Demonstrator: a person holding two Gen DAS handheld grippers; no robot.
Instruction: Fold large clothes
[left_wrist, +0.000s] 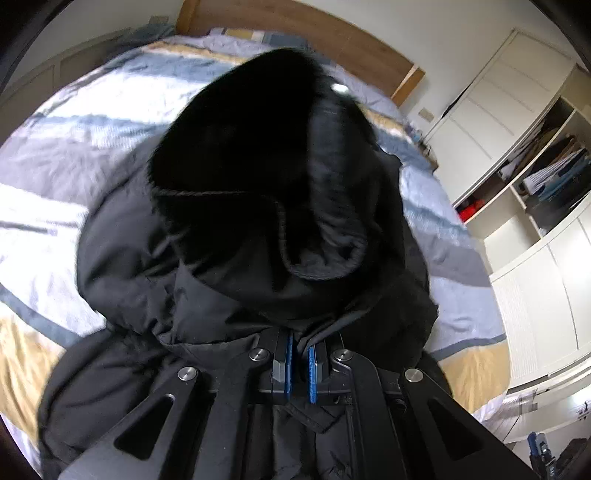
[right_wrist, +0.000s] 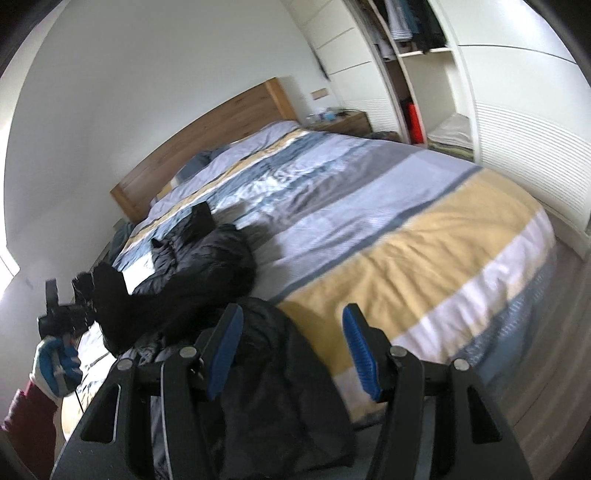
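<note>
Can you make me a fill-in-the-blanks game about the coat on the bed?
1. The puffy coat is colored ____.
2. The left tongs are ____ on the coat.
3. The right tongs are wide ____, holding nothing.
4. The coat lies on a striped ____.

Missing words: black; shut; open; bed

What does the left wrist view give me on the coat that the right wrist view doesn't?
Only the left wrist view shows the left tool closed on the black coat just below its fur-trimmed hood. Only the right wrist view shows the right tool open and holding nothing, the gloved left hand, and the coat's lower part hanging over the bed edge. Both show the coat lying on the striped duvet, plus the headboard and wardrobe.
</note>
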